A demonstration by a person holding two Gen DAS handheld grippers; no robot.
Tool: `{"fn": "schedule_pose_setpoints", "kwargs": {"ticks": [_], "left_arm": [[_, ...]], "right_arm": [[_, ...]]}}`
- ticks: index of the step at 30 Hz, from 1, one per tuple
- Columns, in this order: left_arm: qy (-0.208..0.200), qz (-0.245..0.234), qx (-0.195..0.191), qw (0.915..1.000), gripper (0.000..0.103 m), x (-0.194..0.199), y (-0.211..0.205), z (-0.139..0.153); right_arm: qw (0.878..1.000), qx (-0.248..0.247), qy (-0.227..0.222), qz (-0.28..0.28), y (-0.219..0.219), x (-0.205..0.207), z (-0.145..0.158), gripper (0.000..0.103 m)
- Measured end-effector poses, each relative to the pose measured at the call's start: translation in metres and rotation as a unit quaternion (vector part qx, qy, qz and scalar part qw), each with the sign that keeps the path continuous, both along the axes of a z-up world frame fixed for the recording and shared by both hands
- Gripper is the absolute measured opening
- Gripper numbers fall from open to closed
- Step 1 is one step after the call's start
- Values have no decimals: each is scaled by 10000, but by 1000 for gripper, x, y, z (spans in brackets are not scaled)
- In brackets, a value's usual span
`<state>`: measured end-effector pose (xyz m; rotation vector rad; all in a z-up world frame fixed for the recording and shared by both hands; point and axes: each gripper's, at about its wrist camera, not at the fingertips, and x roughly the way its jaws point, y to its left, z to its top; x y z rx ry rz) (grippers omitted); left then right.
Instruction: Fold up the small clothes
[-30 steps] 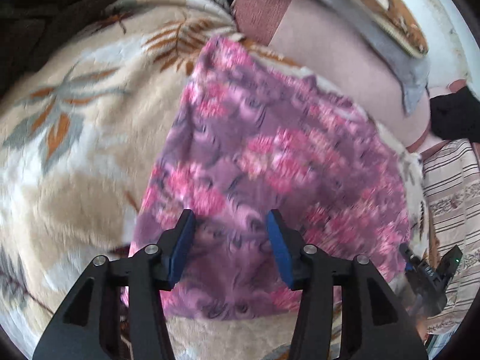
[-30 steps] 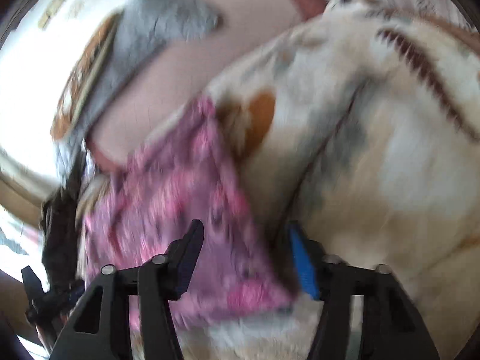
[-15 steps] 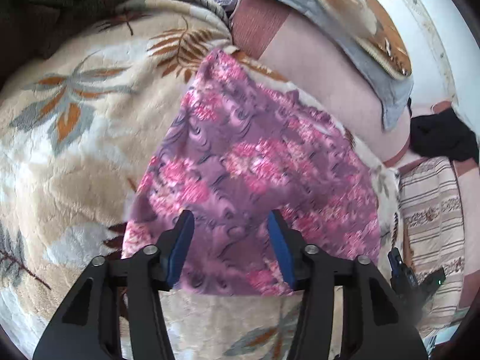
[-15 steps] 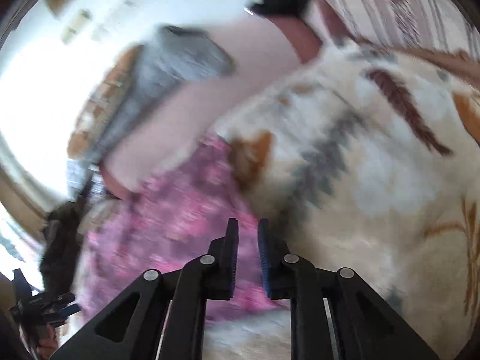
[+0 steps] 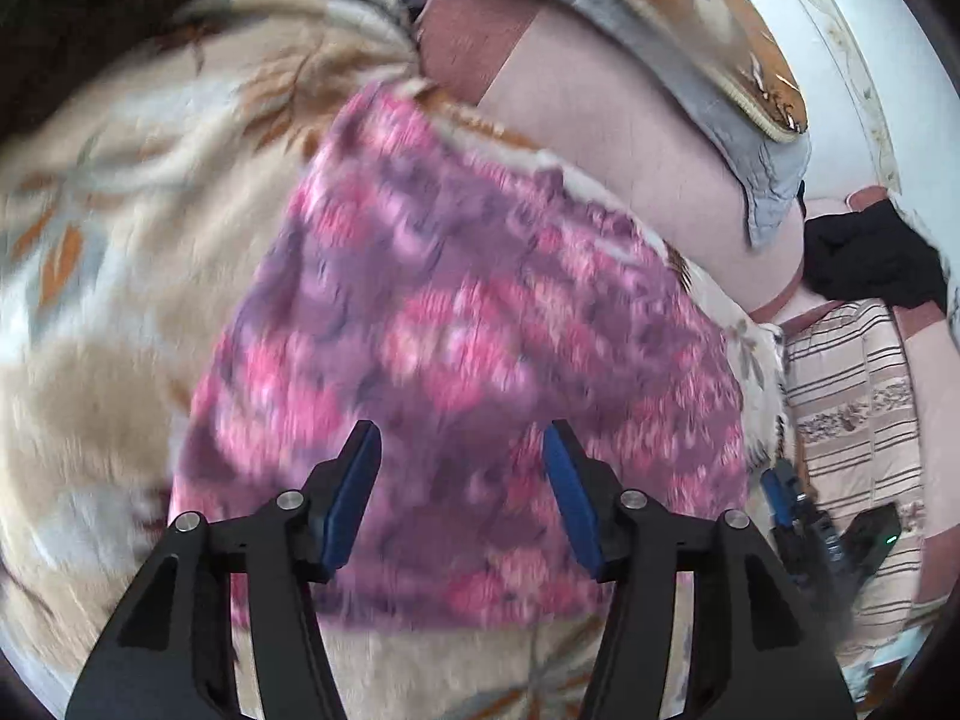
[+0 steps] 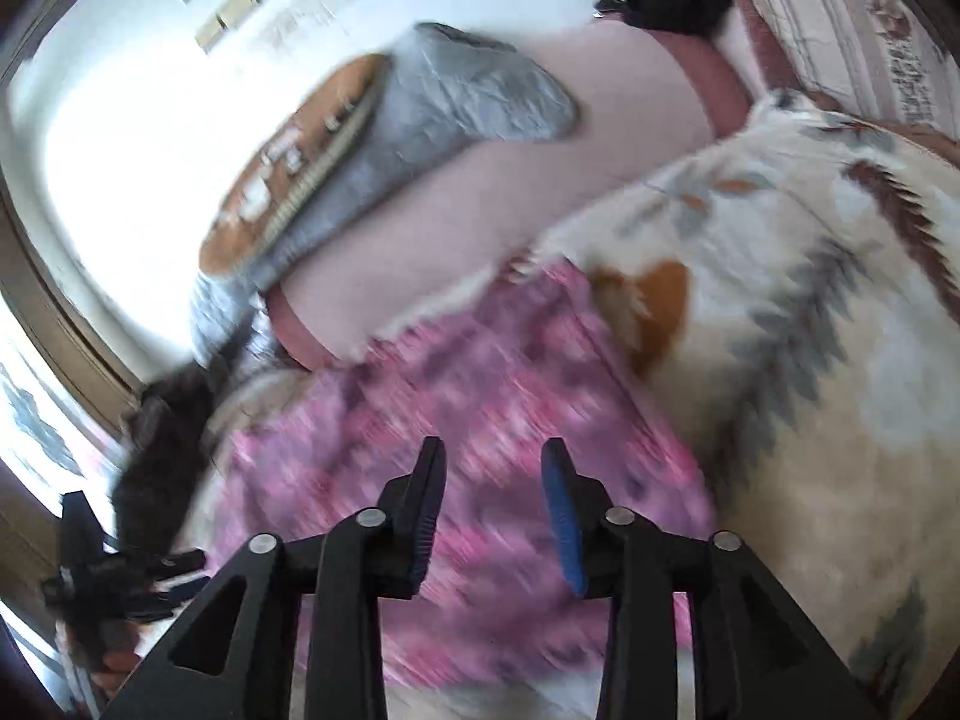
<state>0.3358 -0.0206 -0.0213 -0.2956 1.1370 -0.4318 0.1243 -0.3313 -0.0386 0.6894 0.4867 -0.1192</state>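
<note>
Cream leaf-print blanket [image 5: 120,312] spread over bed, pretty blurry. Pink-purple floral garment [image 5: 468,372] laid flat on blanket, near pink mattress edge [image 5: 612,138]. Left gripper [image 5: 461,486] held above garment, jaws opening, nothing gripped. Right gripper [image 6: 493,504] held over garment too, jaws opening, nothing pinched between pads.

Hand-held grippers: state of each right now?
Left hand-held gripper: jaws opening, holding nothing, above the pink floral garment.
Right hand-held gripper: jaws opening, empty, garment below.
</note>
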Motion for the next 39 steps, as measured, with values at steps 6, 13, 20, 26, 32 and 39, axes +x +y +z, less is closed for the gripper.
{"fn": "schedule_pose_setpoints", "kwargs": {"ticks": [6, 13, 20, 26, 32, 39], "left_arm": [[237, 316, 628, 9972, 58, 40, -2, -35], [327, 108, 138, 9993, 59, 46, 17, -22], [467, -136, 98, 9988, 58, 35, 38, -21], [407, 117, -208, 9989, 59, 42, 78, 1], [446, 306, -330, 9980, 59, 45, 116, 4], [531, 308, -330, 9976, 59, 51, 134, 0]], "right_arm": [[9876, -626, 1358, 484, 12, 82, -42, 38], [9808, -1483, 1087, 652, 51, 78, -14, 40], [9547, -2087, 1935, 868, 102, 101, -30, 65], [9308, -2722, 1273, 2081, 197, 71, -7, 64], [8533, -3685, 1254, 3469, 323, 68, -32, 66], [8313, -4595, 1128, 2916, 384, 105, -40, 65]]}}
